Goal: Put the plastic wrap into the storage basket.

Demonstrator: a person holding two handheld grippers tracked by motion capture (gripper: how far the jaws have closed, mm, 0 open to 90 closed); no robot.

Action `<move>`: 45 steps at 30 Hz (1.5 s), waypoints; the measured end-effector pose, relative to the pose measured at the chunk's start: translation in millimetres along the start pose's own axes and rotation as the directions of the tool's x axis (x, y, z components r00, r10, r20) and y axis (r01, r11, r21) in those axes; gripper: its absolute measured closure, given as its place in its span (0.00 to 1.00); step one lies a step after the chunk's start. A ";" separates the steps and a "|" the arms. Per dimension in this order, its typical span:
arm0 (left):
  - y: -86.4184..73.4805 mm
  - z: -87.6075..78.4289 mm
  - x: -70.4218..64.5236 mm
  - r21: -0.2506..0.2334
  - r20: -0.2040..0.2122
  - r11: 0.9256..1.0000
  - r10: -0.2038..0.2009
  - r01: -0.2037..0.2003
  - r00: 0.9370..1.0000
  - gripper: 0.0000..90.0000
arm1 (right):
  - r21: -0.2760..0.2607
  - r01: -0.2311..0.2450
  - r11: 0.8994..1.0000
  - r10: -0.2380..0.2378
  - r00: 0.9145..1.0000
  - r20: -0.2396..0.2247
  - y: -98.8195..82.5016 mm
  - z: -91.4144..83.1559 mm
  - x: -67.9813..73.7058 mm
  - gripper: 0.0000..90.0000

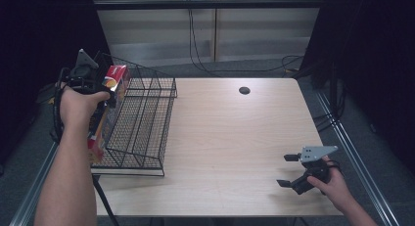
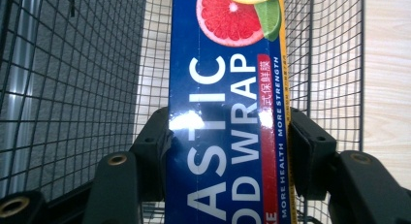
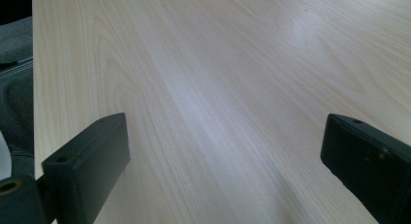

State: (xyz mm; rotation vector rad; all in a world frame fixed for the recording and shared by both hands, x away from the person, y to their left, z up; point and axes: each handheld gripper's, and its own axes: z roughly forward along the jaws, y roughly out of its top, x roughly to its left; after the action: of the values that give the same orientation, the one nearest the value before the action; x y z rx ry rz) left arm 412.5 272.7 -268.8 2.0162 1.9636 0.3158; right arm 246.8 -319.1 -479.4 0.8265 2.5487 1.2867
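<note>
In the high view we see the left gripper (image 1: pixel 108 89) raised at the table's left edge, clamped on a long box (image 1: pixel 105 113) of plastic food wrap that hangs on end, tilted, inside the wire basket (image 1: pixel 147 118). The left hand (image 1: pixel 80 106) and forearm cover much of the box there, so we make out just its red top end with fruit art and a strip of its lower part behind the mesh; whether its bottom end touches the basket floor we cannot tell. The left gripper view settles the grip: both jaws press flat on the box's (image 2: pixel 228 127) two narrow sides, with nothing else between them. That view cuts the box off at top and bottom, so the lettering is partly lost, and glare blots two patches of the print. Behind it the basket's mesh (image 2: pixel 72 88) rises on both sides, with grey floor through it on one side and pale table (image 2: pixel 387 64) on the other. The right gripper (image 1: pixel 289 170) rests low over the near right part of the table (image 1: pixel 230 138), well apart from the basket, with the right hand (image 1: pixel 335 184) partly cut off by the picture's bottom edge. In the right gripper view its jaws stand wide apart over bare wood (image 3: pixel 218 88), holding nothing; only the jaw tips show, the rest lying outside that picture.
</note>
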 end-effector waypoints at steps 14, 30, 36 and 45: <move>-3.9 7.0 2.7 0.018 0.004 0.999 -0.027 0.027 1.000 0.48 | 0.002 0.000 1.000 0.000 1.000 0.000 0.1 0.4 0.2 0.04; -5.2 11.4 9.3 0.031 0.009 0.998 -0.056 0.055 0.998 0.47 | 0.006 0.000 1.000 0.000 1.000 -0.005 0.2 1.6 -0.8 0.04; -5.8 15.5 12.4 0.026 0.008 0.996 -0.080 0.080 0.997 0.46 | 0.012 0.002 1.000 -0.002 1.000 -0.009 0.2 2.2 0.5 0.04; -3.7 12.1 8.3 -0.007 -0.021 0.996 -0.086 0.085 0.996 0.43 | 0.011 0.002 1.000 -0.002 1.000 -0.005 -1.6 -0.5 1.9 0.04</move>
State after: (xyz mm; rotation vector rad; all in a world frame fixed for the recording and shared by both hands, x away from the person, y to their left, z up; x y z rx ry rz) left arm 413.8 280.3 -281.9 1.9261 2.0524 0.3237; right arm 244.4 -319.1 -480.2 0.8238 2.5624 1.2772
